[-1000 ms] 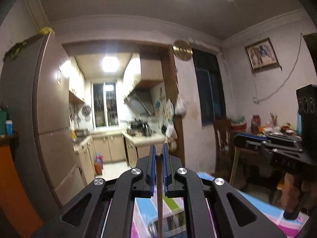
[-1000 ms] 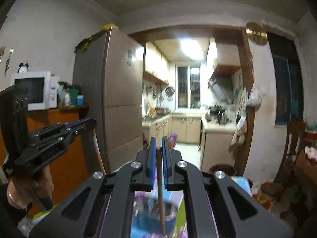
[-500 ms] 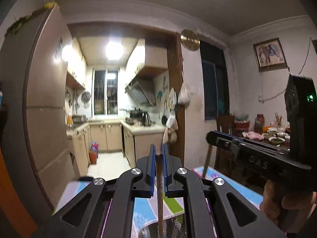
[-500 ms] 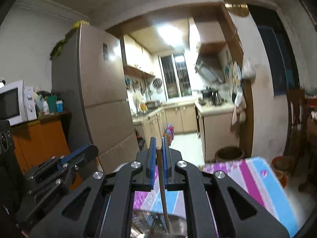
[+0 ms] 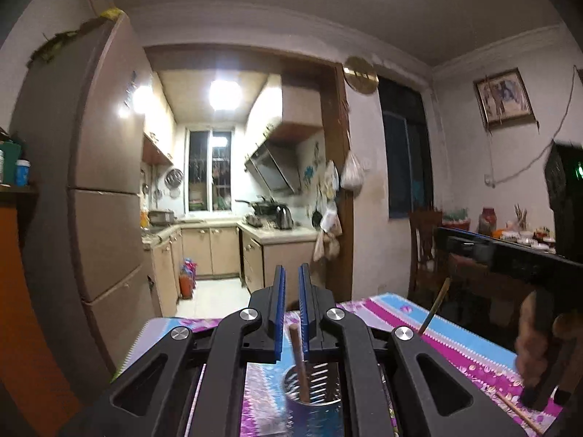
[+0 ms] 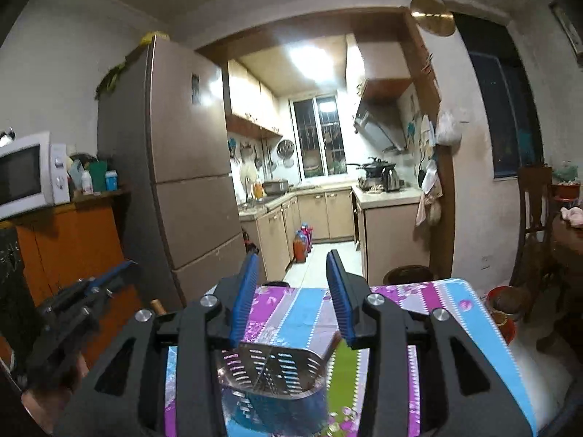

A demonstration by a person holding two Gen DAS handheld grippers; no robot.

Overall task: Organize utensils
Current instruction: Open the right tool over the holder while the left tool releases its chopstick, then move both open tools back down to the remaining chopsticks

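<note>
Step in hand: dropping chopsticks into the perforated metal holder (image 6: pixel 273 367), judged from both tools poised over it.
Left gripper (image 5: pixel 290 267): fingers pressed close, pinching a wooden chopstick (image 5: pixel 297 349) whose lower end hung inside the holder at 6 o'clock in the left wrist view.
Right gripper (image 6: pixel 291 255): jaws were opening and nothing was pressed between the pads. A second chopstick (image 6: pixel 333 346) leaned at 5 o'clock by the right pad's base, dipping towards the holder's rim.
Holder's place: on the striped tablecloth (image 6: pixel 302 309), directly under both tools.
Doing it well: the left stick probably needed its tip well inside before release, with the fingers spreading gently so it would not bounce off the rim.
Risk: a tilted stick could catch the rim or tip the holder.
Left over: another stick (image 5: pixel 510 404) lay on the cloth at 4 o'clock in the left wrist view.
</note>
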